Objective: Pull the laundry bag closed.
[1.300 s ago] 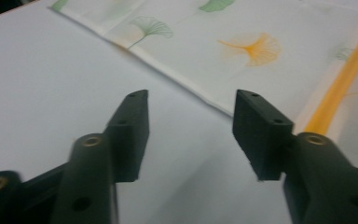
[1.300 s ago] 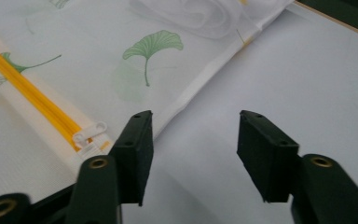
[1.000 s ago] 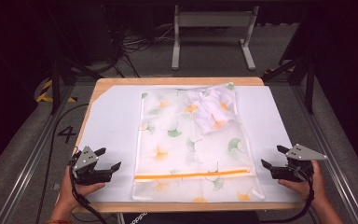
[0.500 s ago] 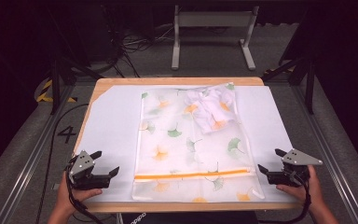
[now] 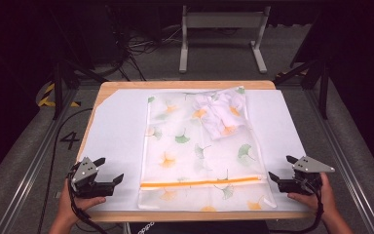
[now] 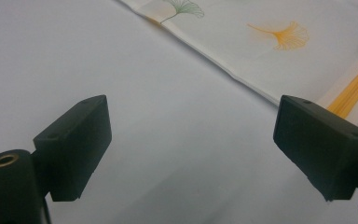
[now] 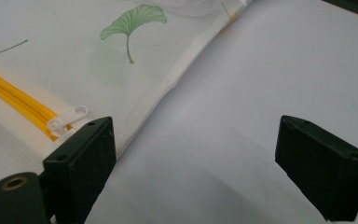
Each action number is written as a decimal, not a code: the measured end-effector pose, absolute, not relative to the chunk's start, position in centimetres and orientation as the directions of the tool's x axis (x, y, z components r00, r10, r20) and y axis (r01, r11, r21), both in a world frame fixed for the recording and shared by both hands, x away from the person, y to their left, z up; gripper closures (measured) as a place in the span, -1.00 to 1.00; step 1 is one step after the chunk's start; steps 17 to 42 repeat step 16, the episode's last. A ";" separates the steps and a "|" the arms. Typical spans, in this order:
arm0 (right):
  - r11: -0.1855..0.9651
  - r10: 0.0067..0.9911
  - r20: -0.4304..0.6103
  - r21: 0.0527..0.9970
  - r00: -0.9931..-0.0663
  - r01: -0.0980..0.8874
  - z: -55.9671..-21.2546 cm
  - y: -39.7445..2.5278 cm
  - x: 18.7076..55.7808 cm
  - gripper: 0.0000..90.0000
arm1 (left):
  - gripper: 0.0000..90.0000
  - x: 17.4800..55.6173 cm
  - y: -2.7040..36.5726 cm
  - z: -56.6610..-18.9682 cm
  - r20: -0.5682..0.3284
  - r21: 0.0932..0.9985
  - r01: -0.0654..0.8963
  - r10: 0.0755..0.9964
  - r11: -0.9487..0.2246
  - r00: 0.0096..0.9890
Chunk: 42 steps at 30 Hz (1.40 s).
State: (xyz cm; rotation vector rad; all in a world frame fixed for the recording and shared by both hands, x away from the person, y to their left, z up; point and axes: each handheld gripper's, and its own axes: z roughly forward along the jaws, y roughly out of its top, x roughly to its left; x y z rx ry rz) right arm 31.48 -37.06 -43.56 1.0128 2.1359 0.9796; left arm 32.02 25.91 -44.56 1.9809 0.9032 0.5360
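Left gripper: I hold it with jaws wide and empty, low over the white sheet, just left of the mesh laundry bag. Right gripper: jaws likewise wide and empty, just off the bag's near right corner.

Location of the work item: the bag lies flat, centred on the sheet, long axis running away from me. An orange zipper crosses it near the front edge, and its white pull tab sits at the right end, beside my right gripper's left jaw. A bunched white garment rests inside at the far right corner.

Handling judgement: the bag appears thin, soft and light. It will probably drape and slide on the smooth sheet rather than lift as a panel. The garment adds a little weight at the far end.

Recommended hold: pinch the stitched side hem or the near corners, where the fabric is doubled. For opening, I would take the pull tab with the right gripper and pin the hem beside the zipper with the left.
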 end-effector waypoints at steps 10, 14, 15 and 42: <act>0.452 0.811 -0.186 0.801 -0.555 0.392 -43.6 -36.5 31.5 -0.71 | -0.73 32.2 25.9 -44.4 0.035 0.845 0.389 0.764 -0.366 0.645; 0.453 0.811 -0.187 0.800 -0.554 0.393 -43.6 -36.4 31.5 -0.72 | -0.73 32.3 26.0 -44.5 0.026 0.846 0.394 0.765 -0.360 0.644; 0.453 0.811 -0.187 0.800 -0.554 0.393 -43.6 -36.4 31.5 -0.72 | -0.73 32.3 26.0 -44.5 0.024 0.845 0.397 0.766 -0.358 0.642; 0.445 0.813 -0.178 0.805 -0.555 0.393 -43.5 -36.3 31.5 -0.72 | -0.73 32.4 26.0 -44.6 0.026 0.843 0.399 0.768 -0.361 0.640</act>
